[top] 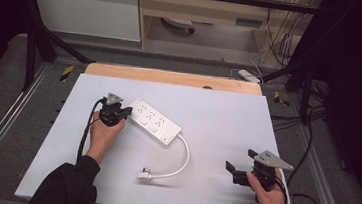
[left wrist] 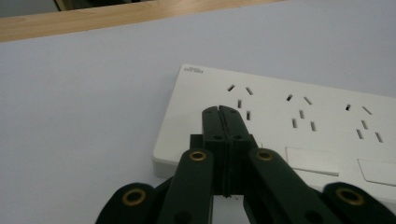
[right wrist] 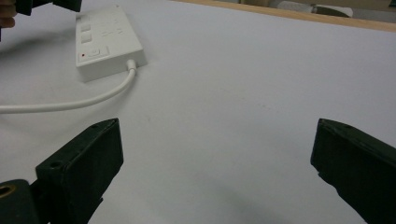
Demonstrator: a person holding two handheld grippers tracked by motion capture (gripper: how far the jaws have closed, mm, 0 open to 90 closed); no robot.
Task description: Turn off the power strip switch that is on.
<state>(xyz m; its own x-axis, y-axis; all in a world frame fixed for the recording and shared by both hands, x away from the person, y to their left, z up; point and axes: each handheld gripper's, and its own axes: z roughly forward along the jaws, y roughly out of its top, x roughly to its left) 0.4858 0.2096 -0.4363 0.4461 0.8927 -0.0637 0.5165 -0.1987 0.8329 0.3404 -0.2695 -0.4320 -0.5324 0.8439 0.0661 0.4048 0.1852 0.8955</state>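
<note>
A white power strip with several socket rows lies slanted on the pale sheet, left of the middle. Its white cord curves toward me and ends in a plug lying loose. My left gripper hovers at the strip's near-left end, jaws pressed together with nothing between them; in the left gripper view the shut tips sit over the power strip by its first socket. My right gripper rests at the front right, open and empty, aimed across the sheet at the power strip.
The pale sheet covers a wooden table whose far edge shows. Metal frame rails run along both sides. Black cables lie on the floor to the right. A cabinet and wires stand beyond the table.
</note>
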